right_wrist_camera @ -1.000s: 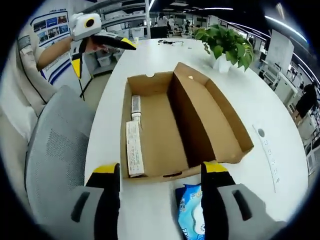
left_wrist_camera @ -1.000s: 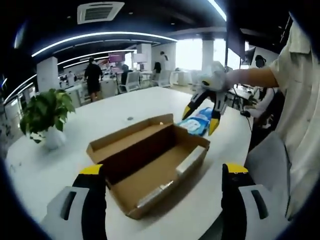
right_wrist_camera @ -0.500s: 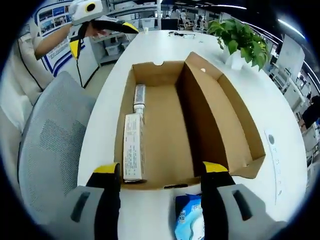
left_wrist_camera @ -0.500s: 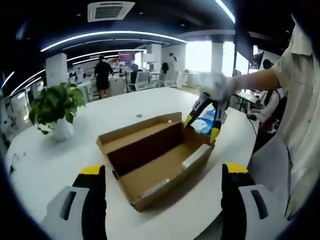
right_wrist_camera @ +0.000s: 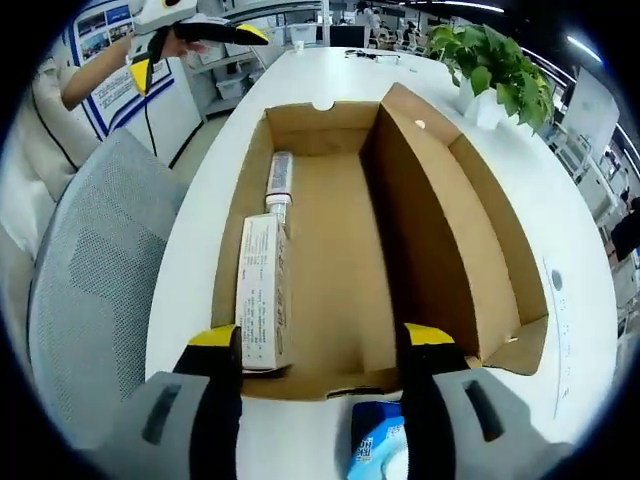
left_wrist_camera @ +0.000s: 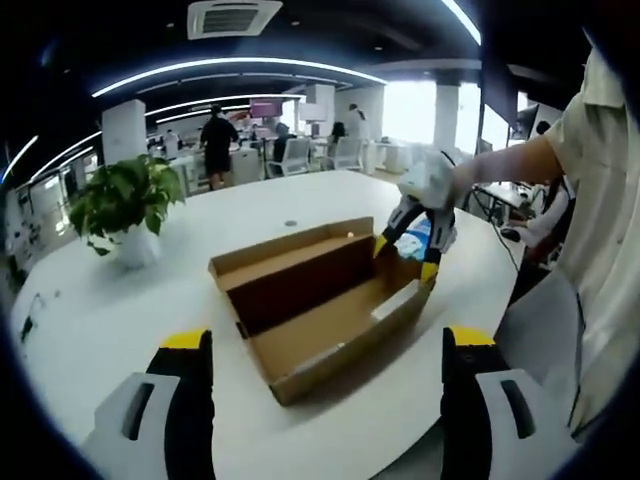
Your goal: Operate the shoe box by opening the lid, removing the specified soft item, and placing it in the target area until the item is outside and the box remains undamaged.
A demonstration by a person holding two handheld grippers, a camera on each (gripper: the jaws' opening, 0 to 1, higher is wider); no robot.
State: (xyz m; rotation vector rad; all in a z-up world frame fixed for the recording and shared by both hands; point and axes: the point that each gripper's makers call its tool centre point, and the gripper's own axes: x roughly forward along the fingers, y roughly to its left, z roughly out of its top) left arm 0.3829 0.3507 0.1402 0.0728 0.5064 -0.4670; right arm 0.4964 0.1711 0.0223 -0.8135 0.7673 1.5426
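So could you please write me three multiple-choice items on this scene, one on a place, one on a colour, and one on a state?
1. Where does the blue soft pack lie?
A. On the white table, outside the near end of the box
B. Inside the box beside the tube
C. On the grey chair

2. What colour are the tips of the right gripper?
A. Red
B. Yellow
C. Green

3. What state is the cardboard shoe box in?
A. Taped shut
B. Crushed flat
C. Open, lid folded back

Key: 1 A, the right gripper view shows the pack on the table below the box's near wall. 2 B, both jaw tips are yellow over black. 3 C, the inside is exposed, with a carton and tube along one wall.
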